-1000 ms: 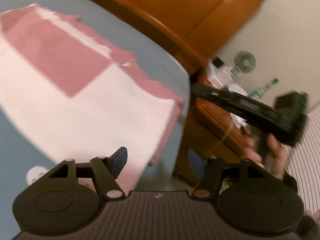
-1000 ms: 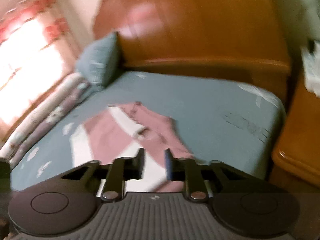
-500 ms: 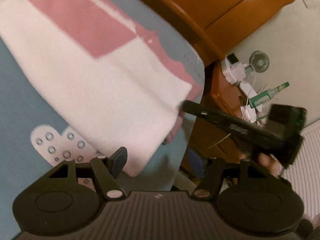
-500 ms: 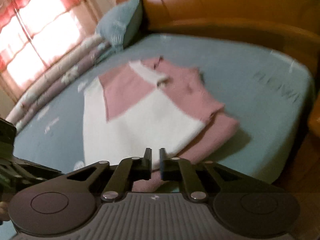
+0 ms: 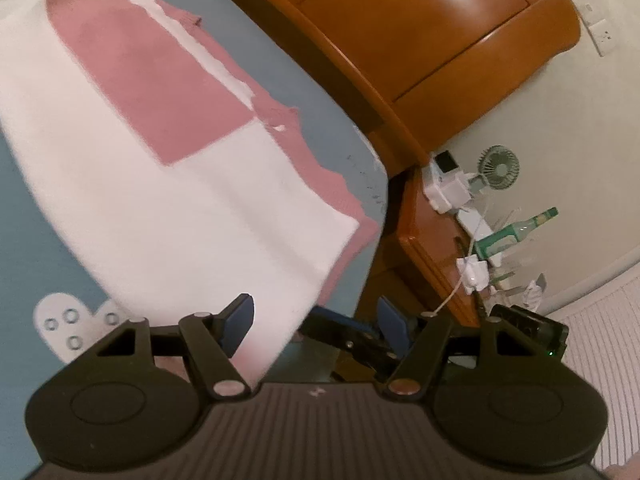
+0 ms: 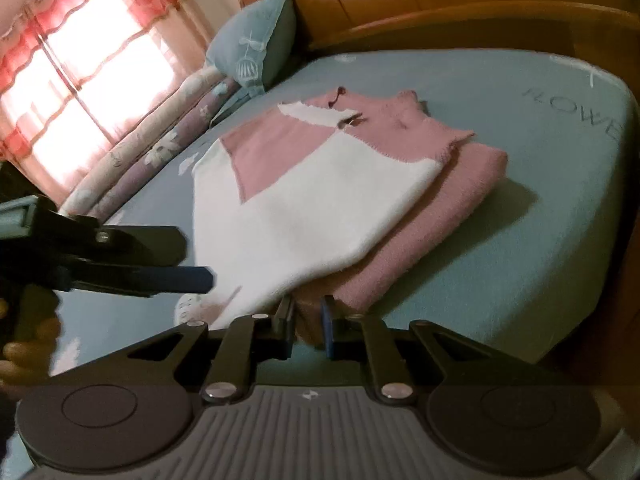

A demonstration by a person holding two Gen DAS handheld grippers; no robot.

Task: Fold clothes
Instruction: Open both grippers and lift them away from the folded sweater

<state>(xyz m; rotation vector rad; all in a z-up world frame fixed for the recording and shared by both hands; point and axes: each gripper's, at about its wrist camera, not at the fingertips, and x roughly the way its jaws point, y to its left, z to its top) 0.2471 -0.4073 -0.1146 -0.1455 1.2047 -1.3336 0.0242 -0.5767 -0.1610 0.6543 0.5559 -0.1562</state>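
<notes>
My left gripper [image 5: 316, 318] is wide open by the soft pink and white knitted sweater [image 5: 168, 184] at mid-frame. My right gripper [image 6: 308, 326] is nearly closed, holding nothing, low in its frame.

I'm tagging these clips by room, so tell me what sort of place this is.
Almost certainly a bedroom in a home. A bed with a blue sheet and wooden headboard, a pillow against it, and a bedside cabinet with clutter. A pink and white sweater lies on the bed.
</notes>
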